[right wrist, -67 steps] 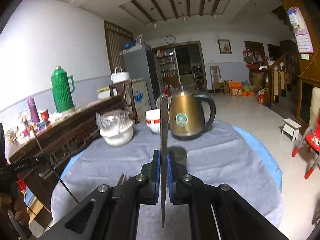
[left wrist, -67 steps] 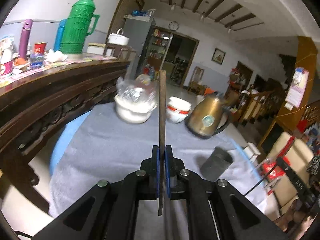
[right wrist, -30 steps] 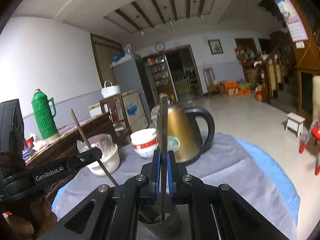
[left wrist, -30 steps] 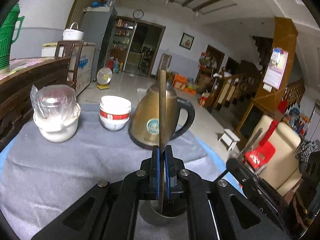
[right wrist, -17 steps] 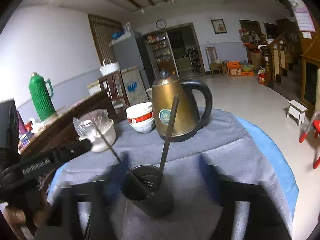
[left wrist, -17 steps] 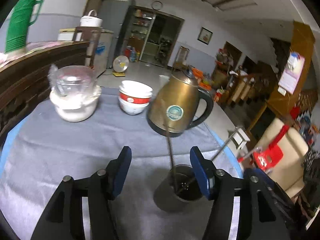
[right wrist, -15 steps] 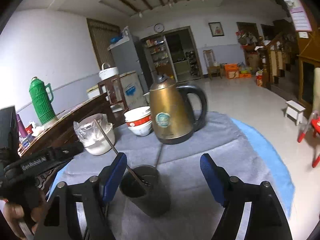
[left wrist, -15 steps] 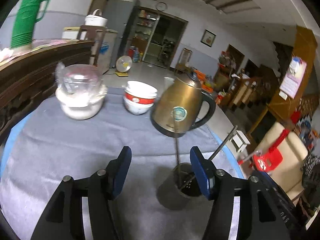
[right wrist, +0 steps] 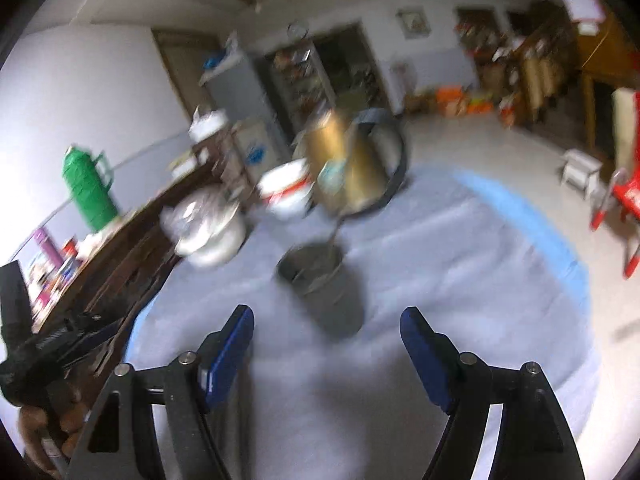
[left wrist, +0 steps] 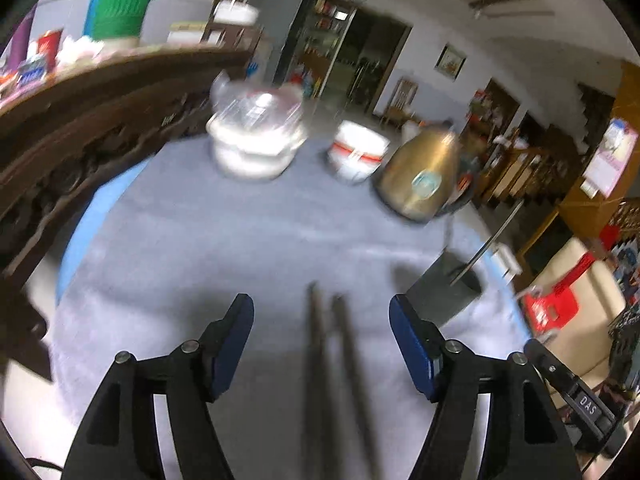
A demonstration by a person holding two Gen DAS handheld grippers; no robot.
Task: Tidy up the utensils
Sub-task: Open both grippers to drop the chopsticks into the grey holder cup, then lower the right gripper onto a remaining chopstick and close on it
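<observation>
A dark grey utensil cup (left wrist: 444,292) stands on the grey cloth, with chopsticks (left wrist: 486,242) leaning out of it; it also shows in the right wrist view (right wrist: 324,284). Two dark chopsticks (left wrist: 328,364) lie side by side on the cloth between the open jaws of my left gripper (left wrist: 322,340). My right gripper (right wrist: 326,346) is open and empty, just in front of the cup. Both views are blurred by motion.
A brass kettle (left wrist: 422,182), a red-banded white bowl (left wrist: 356,156) and a plastic-covered white bowl (left wrist: 254,144) stand at the table's far side. A dark wooden sideboard (left wrist: 80,108) with a green thermos (left wrist: 120,0) runs along the left. The table edge lies right of the cup.
Both grippers let their chopsticks go into the cup and opened. The left gripper has swung back left and down over two chopsticks lying on the cloth; the right has drawn back.
</observation>
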